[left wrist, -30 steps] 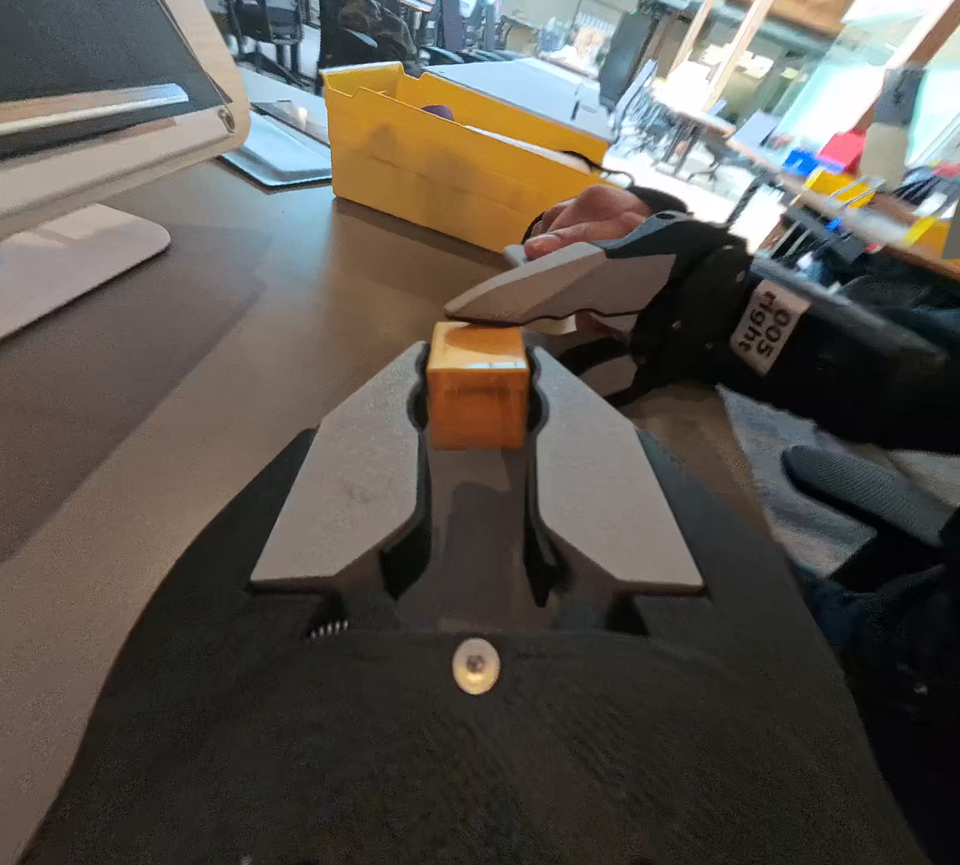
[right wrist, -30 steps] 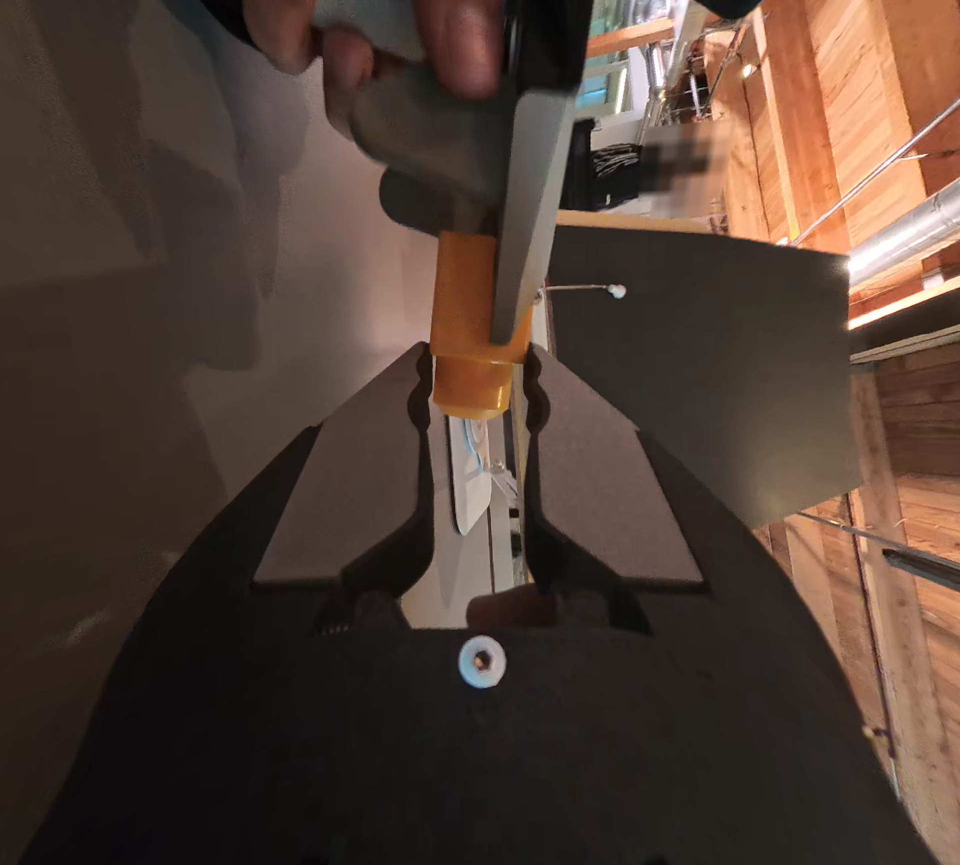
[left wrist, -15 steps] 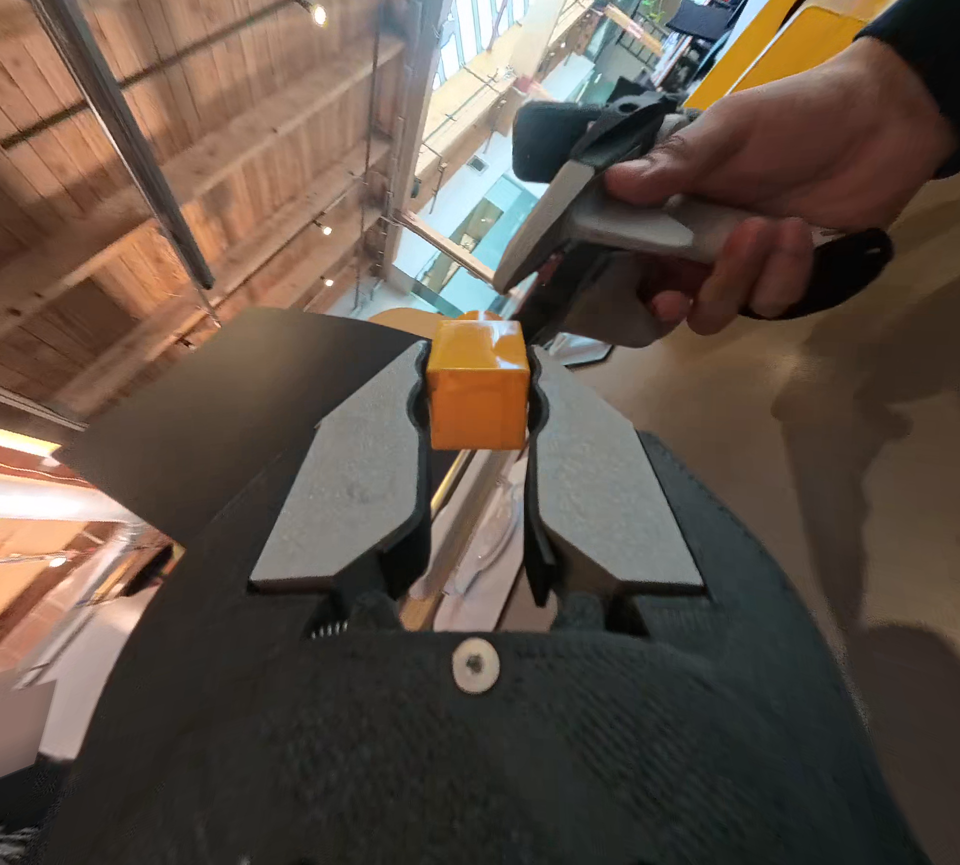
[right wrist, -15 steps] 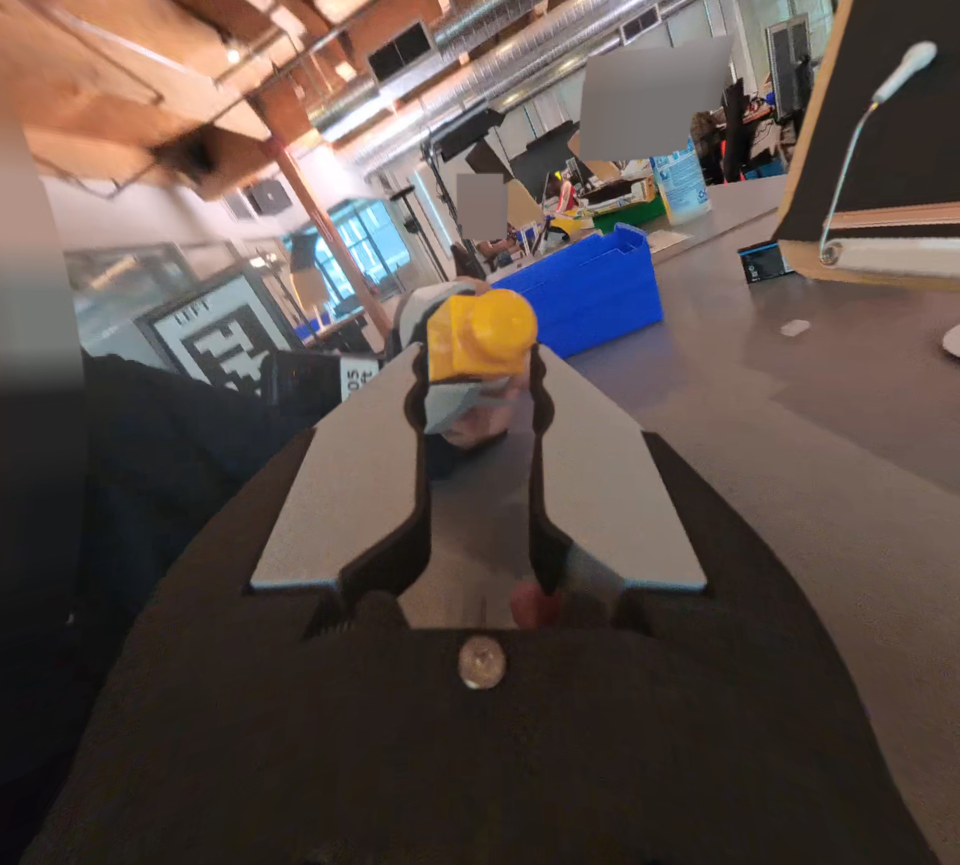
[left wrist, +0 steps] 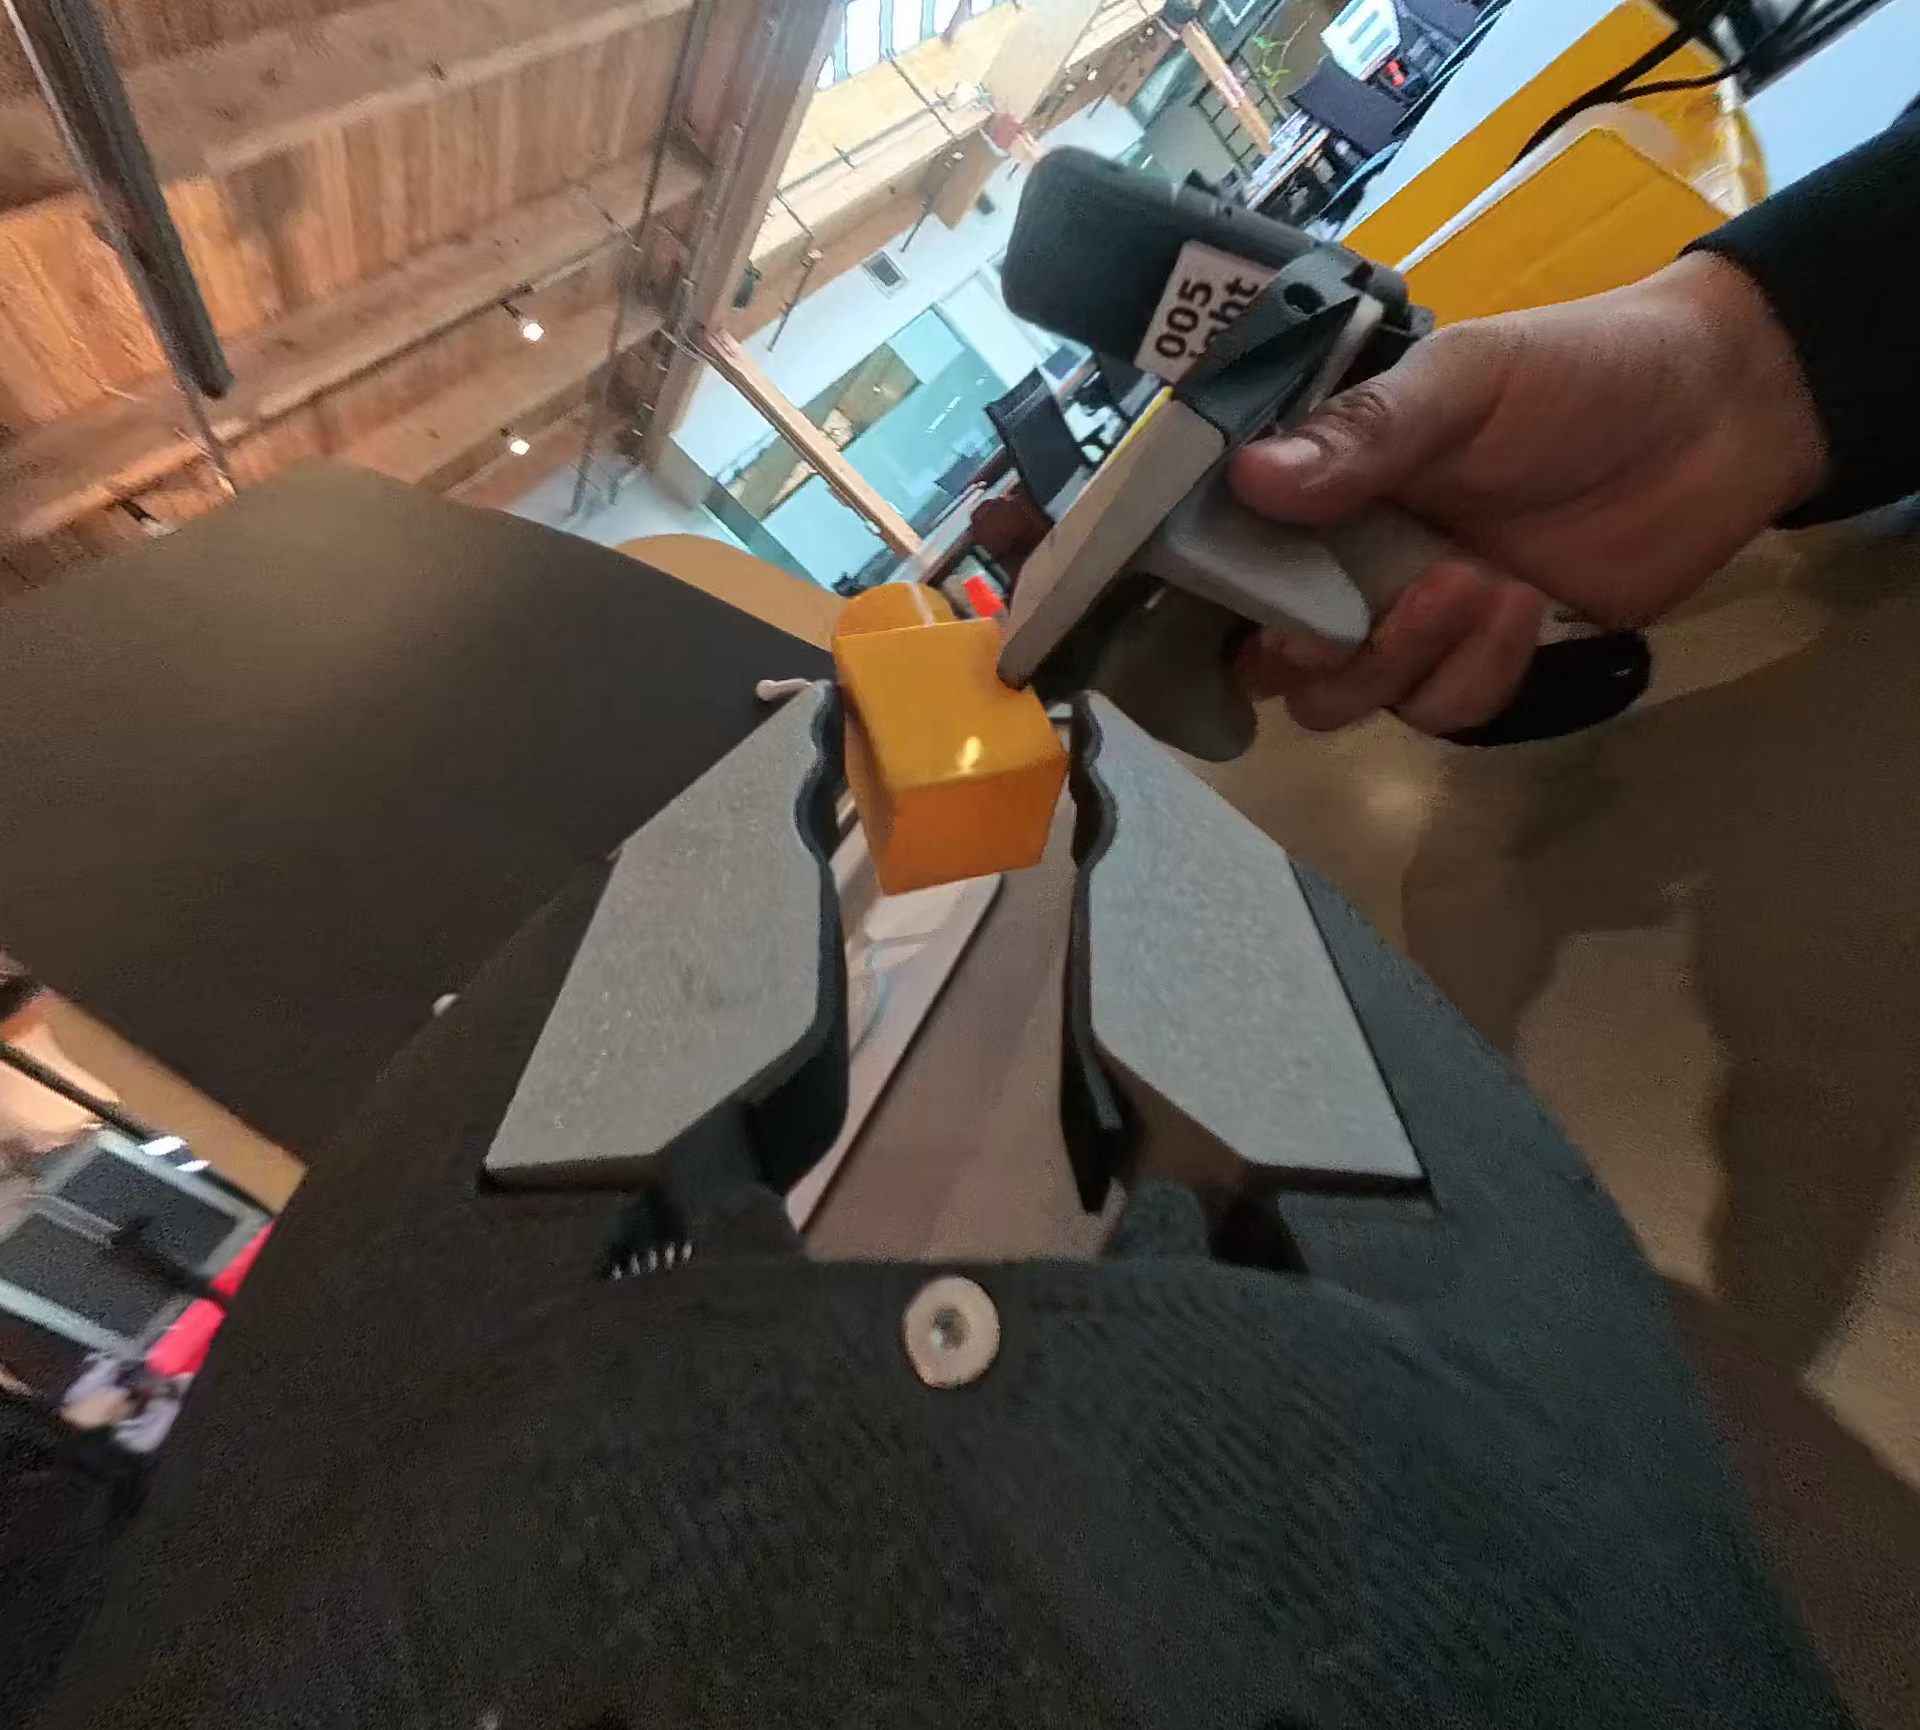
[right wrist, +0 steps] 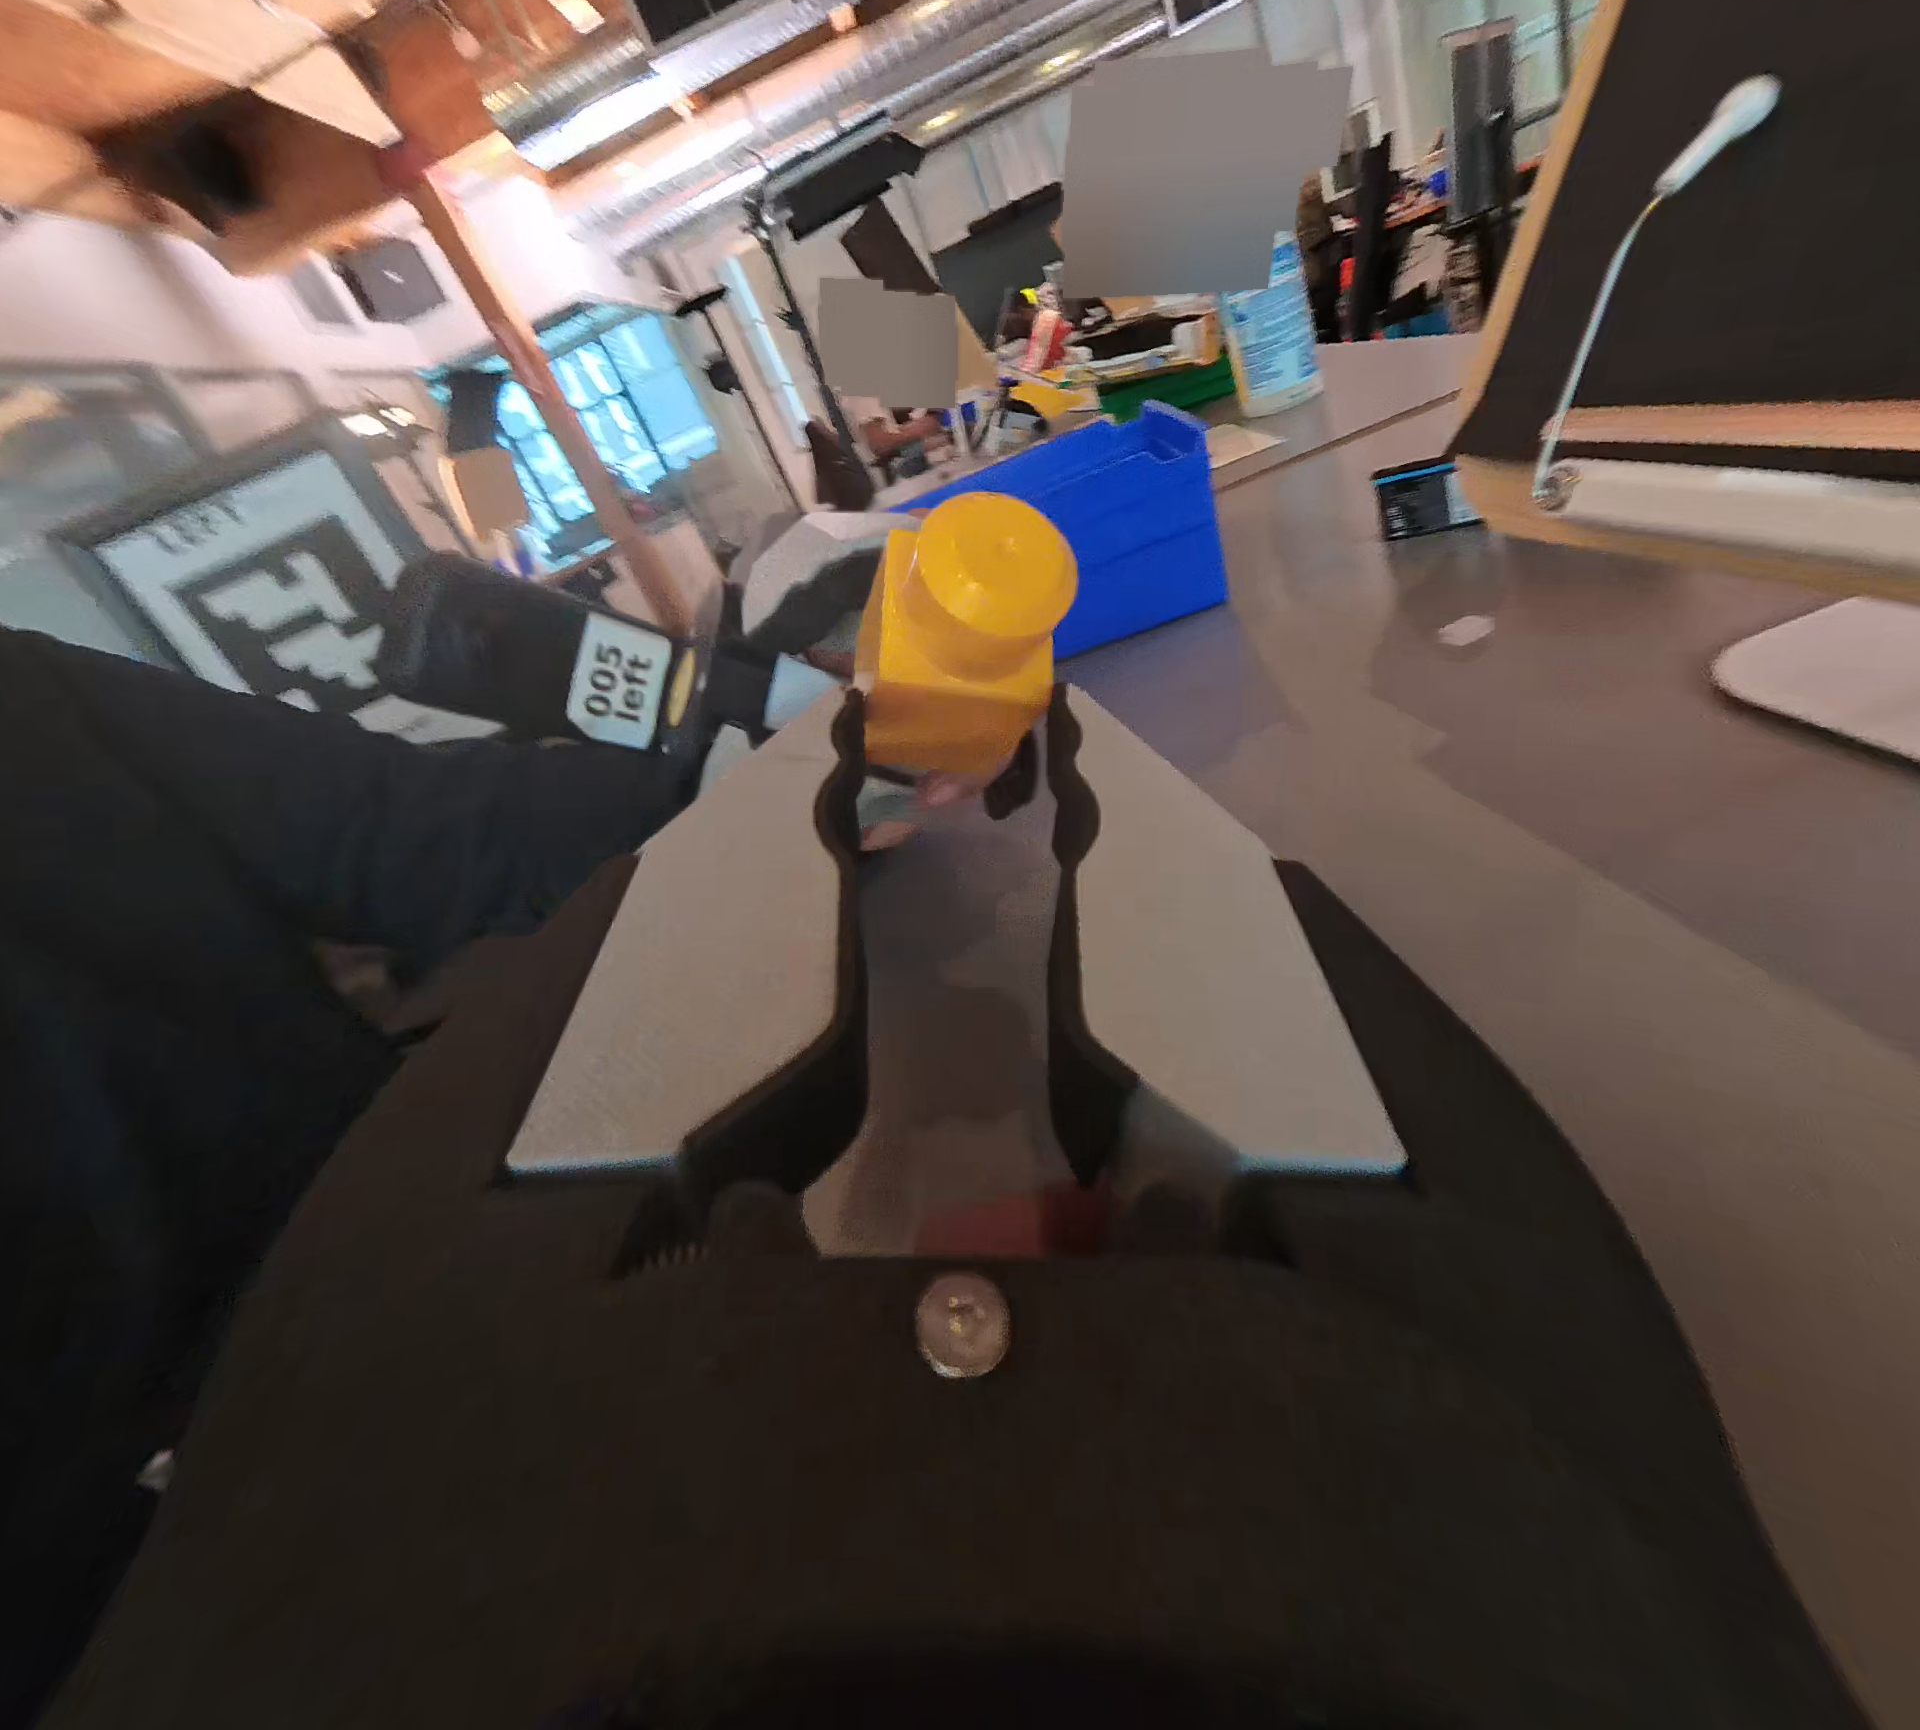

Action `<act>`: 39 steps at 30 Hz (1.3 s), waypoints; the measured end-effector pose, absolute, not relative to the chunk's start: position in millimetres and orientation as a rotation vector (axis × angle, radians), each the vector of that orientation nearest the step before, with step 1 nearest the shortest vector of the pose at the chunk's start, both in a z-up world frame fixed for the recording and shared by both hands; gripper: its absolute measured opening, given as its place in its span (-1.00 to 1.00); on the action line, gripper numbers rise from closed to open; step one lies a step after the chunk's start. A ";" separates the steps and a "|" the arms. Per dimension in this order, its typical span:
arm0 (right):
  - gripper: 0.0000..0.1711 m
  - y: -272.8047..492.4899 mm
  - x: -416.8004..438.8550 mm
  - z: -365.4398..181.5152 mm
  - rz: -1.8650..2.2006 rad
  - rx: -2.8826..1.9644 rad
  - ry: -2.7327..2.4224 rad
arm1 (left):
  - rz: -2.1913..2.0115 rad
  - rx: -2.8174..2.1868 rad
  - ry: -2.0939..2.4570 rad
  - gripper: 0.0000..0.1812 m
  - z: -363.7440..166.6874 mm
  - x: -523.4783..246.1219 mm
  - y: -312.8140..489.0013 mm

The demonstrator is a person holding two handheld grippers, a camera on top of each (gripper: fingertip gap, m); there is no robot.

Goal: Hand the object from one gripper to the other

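Left wrist view: the orange block (left wrist: 951, 776) is up in the air, sitting between the tips of the left tongs (left wrist: 951, 735), well above the surface (left wrist: 1662, 849). It sits skewed, with what looks like a sliver of daylight on each side, so I'd call these tongs slightly spread, not really clamping. The right tongs (left wrist: 1023, 672) come in from the upper right with one grey finger on the block's far top edge, and a hand (left wrist: 1538, 475) is wrapped round the handle with the wrist about level.

The block looks like hard glossy plastic. My guess is it's light, rigid and a bit slick. The flat side faces are the place to grab, not the round knob.

Right wrist view: the right tongs (right wrist: 951, 735) pinch the block's (right wrist: 961, 631) flat lower sides, knob pointing up and away. The left tongs (right wrist: 810, 579) are just behind it, on a black-sleeved arm reaching in from the left. The blue bin (right wrist: 1122, 517) sits well behind.
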State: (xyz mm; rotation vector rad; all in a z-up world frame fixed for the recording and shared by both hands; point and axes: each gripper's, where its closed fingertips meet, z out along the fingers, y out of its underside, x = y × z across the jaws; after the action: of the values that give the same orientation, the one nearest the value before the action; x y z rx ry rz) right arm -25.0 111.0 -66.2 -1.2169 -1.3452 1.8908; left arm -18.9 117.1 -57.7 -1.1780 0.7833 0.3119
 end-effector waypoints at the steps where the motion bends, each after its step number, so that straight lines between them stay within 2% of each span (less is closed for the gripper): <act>1: -0.63 113.2 -25.3 -66.1 1.837 -1.210 -1.348 | 0.279 -1.192 0.775 -0.53 -58.6 -19.5 117.5; 5: -0.64 115.3 -25.9 -67.2 1.656 -1.178 -1.392 | 0.234 -1.216 0.778 -0.58 -58.7 -21.2 116.4; 14: -0.63 99.9 -22.5 -54.2 1.866 -1.132 -1.361 | 0.073 -1.174 0.782 -0.62 -51.7 -8.5 104.0; 16: -0.63 106.0 -25.7 -61.0 1.719 -1.139 -1.404 | 0.084 -1.217 0.770 -0.64 -56.7 -11.7 109.6; 19: -0.64 131.7 -28.1 -69.4 1.218 -1.089 -1.429 | -0.070 -1.340 0.700 -0.71 -66.1 -17.4 116.5; 20: -0.63 143.0 -26.9 -71.3 1.004 -1.047 -1.429 | -0.224 -1.403 0.655 -0.68 -68.7 -16.3 116.5; 21: -0.63 150.1 -25.0 -73.6 0.787 -0.977 -1.444 | -0.384 -1.459 0.594 -0.56 -69.6 -16.3 116.9; 24: -0.63 157.9 -25.1 -87.4 0.066 -0.629 -1.515 | -0.625 -1.568 0.369 -0.35 -71.1 -32.6 127.8; 27: -0.63 147.4 -36.2 -94.6 -0.331 -0.309 -1.468 | -0.760 -1.619 0.287 -0.24 -77.2 -34.5 130.3; 28: -0.63 142.7 -39.9 -94.4 -0.387 -0.246 -1.445 | -0.772 -1.647 0.280 -0.15 -82.1 -33.3 131.4; 32: -0.63 129.1 -46.5 -90.8 -0.415 -0.190 -1.411 | -0.725 -1.694 0.370 -0.05 -94.6 -22.8 131.0; 35: -0.63 122.4 -42.9 -90.7 -0.334 -0.189 -1.426 | -0.637 -1.702 0.439 -0.13 -98.8 -24.2 130.4; 38: -0.63 103.4 -38.2 -92.5 -0.185 -0.148 -1.457 | -0.565 -1.716 0.557 0.05 -106.7 -23.9 124.9; 39: -0.63 99.7 -36.8 -92.1 -0.130 -0.162 -1.464 | -0.578 -1.705 0.600 0.00 -106.9 -20.8 120.0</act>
State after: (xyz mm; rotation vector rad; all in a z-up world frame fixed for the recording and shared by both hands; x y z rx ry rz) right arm -36.8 99.7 -92.1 -0.1623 -1.4636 -0.1302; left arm -20.8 120.0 -106.9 -1.7052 0.6001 -0.5782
